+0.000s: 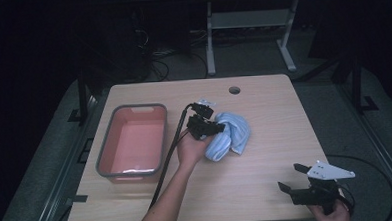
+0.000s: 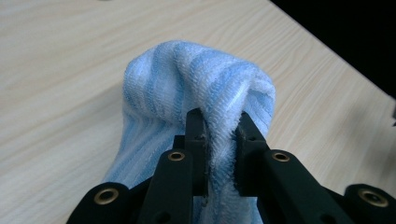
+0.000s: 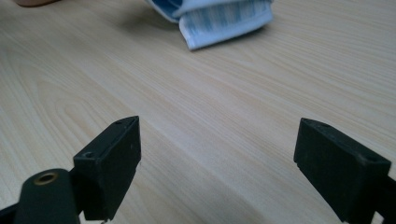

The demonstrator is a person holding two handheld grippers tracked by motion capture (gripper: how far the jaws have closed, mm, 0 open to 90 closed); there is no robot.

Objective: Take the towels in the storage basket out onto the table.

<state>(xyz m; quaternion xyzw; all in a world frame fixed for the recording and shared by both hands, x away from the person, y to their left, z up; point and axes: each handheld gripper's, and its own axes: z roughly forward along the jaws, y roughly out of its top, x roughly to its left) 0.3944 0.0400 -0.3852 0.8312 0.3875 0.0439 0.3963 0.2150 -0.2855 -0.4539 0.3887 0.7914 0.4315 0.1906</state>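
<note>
Towel: blue-and-white striped terry towel [image 1: 232,134], bunched in a loose heap near the middle of the table, right of the bin.
Left gripper: left gripper [image 1: 216,128] clenched on a raised fold of the towel [image 2: 196,88]; the pile squeezes up between the jaws.
Right gripper: right gripper [image 1: 293,178] released, jaws wide apart over bare wood at the near right corner, well apart from the towel [image 3: 219,18].
Handling: looks soft, light and limp; will likely sag and trail when lifted. The looped pile should hold against the pads, so slipping seems unlikely.
Where to hold: a thick fold or the hemmed edge, not a single thin layer.
Bin: grey-rimmed pink plastic tub [image 1: 105,144], nothing in it, just left of the hand.
Surface: pale wood-grain table [image 1: 263,97], smooth, with a cable hole at the far edge.
Room: dim; dark floor, cables and a desk frame behind.
</note>
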